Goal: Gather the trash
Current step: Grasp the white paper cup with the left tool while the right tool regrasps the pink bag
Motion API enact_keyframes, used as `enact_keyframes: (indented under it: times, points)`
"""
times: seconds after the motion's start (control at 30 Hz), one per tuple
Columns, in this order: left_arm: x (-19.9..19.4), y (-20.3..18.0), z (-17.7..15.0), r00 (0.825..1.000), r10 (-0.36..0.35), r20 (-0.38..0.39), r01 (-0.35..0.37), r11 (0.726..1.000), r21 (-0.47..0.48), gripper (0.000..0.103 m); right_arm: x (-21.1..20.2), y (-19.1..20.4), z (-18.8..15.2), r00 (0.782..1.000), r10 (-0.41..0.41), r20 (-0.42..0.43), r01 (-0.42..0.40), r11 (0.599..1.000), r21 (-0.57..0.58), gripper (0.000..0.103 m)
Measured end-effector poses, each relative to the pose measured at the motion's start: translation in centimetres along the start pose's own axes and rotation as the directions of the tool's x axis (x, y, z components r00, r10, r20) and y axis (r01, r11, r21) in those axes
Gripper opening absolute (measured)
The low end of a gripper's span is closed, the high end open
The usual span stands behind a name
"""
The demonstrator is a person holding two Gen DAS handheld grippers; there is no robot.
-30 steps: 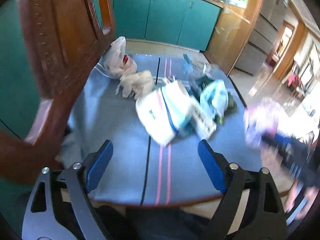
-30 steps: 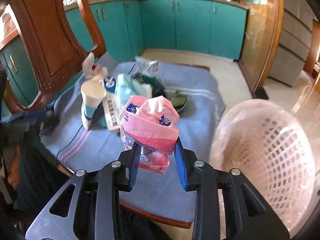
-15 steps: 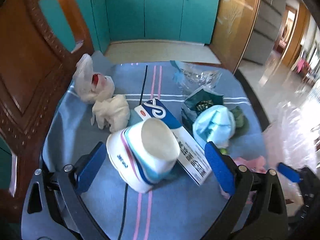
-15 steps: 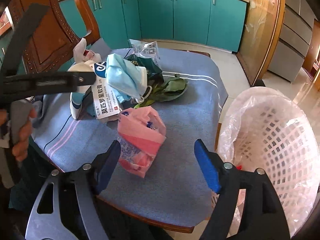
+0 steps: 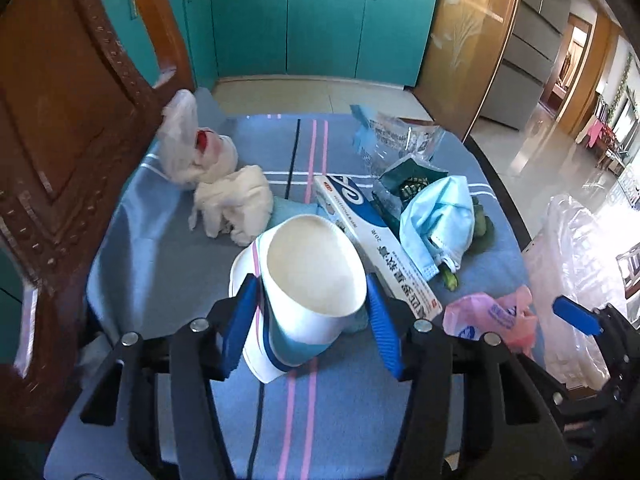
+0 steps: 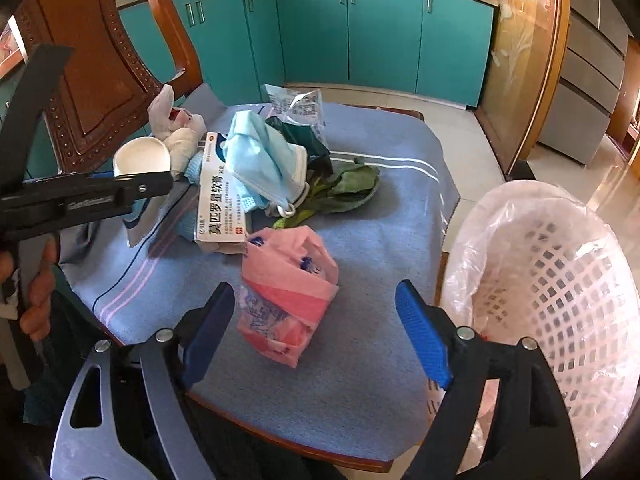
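Observation:
Trash lies on a blue striped cloth over a table. My left gripper has closed its blue pads around a white paper cup with blue bands; the cup also shows in the right wrist view. My right gripper is open, its fingers either side of a pink plastic bag that rests on the cloth; the bag also shows in the left wrist view. A medicine box, a blue face mask, green leaves, a clear wrapper and white tissue wads lie beyond.
A white mesh waste basket lined with clear plastic stands at the table's right edge. A carved wooden chair back rises along the left. Teal cabinets line the far wall. The left gripper's arm crosses the right wrist view.
My right gripper has let go of the pink bag, which now rests on the cloth. My left gripper has moved forward to the paper cup and closed around it.

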State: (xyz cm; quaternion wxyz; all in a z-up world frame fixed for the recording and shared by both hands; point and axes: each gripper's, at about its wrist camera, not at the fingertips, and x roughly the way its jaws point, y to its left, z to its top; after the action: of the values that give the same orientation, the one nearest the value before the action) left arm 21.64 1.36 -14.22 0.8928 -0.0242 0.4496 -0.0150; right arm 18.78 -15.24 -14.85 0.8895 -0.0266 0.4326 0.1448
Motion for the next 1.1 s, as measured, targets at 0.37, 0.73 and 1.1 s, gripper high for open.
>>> enact_keyframes:
  times: [0.37, 0.73, 1.1]
  points:
    - [-3.5, 1.7, -1.4, 0.999, 0.007, 0.049, -0.006, 1.0, -0.01, 0.055, 0.7, 1.1, 0.9, 1.0, -0.002, -0.006, 0.002, 1.0, -0.006, 0.081]
    - [-3.4, 1.8, -2.2, 0.999, 0.012, 0.048, -0.012, 1.0, 0.009, 0.055, 1.7, 1.9, 1.1, 0.999, -0.032, -0.036, 0.031, 0.999, -0.027, 0.082]
    - [-2.1, 2.4, -3.2, 1.0, 0.003, 0.005, -0.003, 1.0, -0.01, 0.055, 3.6, 1.7, 1.2, 0.996, -0.05, -0.077, 0.049, 0.999, -0.012, 0.084]
